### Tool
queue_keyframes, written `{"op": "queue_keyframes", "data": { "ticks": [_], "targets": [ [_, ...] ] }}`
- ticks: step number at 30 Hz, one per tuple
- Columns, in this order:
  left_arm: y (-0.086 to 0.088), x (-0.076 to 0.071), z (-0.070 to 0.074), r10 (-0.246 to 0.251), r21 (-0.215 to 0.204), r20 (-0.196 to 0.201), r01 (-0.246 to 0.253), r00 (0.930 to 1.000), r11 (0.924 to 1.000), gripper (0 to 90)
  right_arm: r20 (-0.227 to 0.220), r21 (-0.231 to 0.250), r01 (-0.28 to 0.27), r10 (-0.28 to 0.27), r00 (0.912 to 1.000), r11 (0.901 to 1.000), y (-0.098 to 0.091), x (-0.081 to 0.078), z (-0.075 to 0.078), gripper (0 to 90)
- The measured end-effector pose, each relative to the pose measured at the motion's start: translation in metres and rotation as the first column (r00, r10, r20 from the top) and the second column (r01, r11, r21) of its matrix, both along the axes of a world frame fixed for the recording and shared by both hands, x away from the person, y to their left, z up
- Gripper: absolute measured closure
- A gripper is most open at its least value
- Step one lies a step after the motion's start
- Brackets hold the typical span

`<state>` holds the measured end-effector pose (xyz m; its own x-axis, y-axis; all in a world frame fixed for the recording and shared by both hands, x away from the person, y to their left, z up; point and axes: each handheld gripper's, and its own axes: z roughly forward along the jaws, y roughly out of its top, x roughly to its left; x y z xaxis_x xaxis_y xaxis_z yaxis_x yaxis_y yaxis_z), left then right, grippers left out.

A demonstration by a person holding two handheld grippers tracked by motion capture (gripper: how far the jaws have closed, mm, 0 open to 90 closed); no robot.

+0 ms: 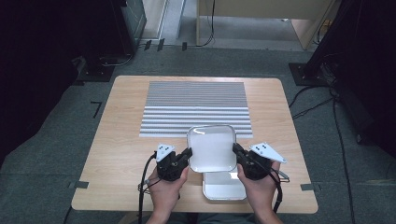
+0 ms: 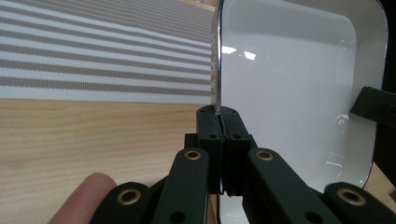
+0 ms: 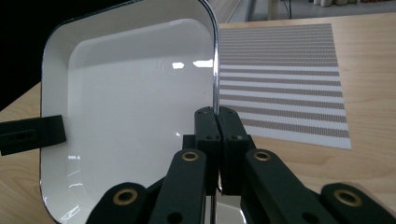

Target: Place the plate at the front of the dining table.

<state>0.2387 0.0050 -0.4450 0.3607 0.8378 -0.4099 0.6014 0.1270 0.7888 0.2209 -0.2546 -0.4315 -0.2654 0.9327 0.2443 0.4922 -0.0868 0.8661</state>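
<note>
Left gripper (image 1: pixel 186 154) is clamped on the thin left rim of a white square tray (image 1: pixel 211 148), and right gripper (image 1: pixel 236 150) is pinched onto the opposite rim, so the tray hangs between the two, raised off the wooden table (image 1: pixel 116 140). Just below it, nearer the person, a second white tray (image 1: pixel 224 185) lies flat on the table, and beyond the jaws, farther from the person, a striped placemat (image 1: pixel 196 108) is spread out. Judging by its glossy white inside and dark edge line, the held tray looks like enamelled metal or glazed ware: stiff, probably light to moderate in weight, and slick, so a narrow pinch on the rim could slip if either side loosens. The two opposite rims seem the right places to hold, with both grips kept level. It is nearly square with rounded corners, so no long axis stands out; its open face points upward and tilts somewhat toward the person, its far edge riding higher than the near one
</note>
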Motion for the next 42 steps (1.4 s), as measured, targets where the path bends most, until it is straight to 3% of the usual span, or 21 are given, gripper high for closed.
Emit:
{"op": "queue_keyframes", "data": {
  "ticks": [5,22,35,42],
  "targets": [
    [0.007,0.011,0.008,0.02,0.018,0.02,-0.02,0.9996,0.9996,89.8,0.008,0.015,-0.013,0.013,0.9999,0.9998,0.008,0.015,0.005,89.6],
    [0.015,0.051,0.021,0.033,0.045,0.032,-0.034,0.9989,0.9984,89.8,0.008,0.03,-0.009,0.009,0.9999,0.9995,0.019,0.056,0.014,89.7],
    [0.014,0.101,0.021,0.042,0.063,0.017,-0.043,0.999,0.9971,89.8,-0.038,0.035,-0.002,0.003,0.9993,0.9994,0.02,0.109,0.016,89.7],
    [0.015,0.119,0.018,0.058,0.079,0.011,-0.059,0.9983,0.9952,89.8,-0.067,0.054,-0.006,0.009,0.9977,0.9985,0.022,0.132,0.009,89.8]
  ]
}}
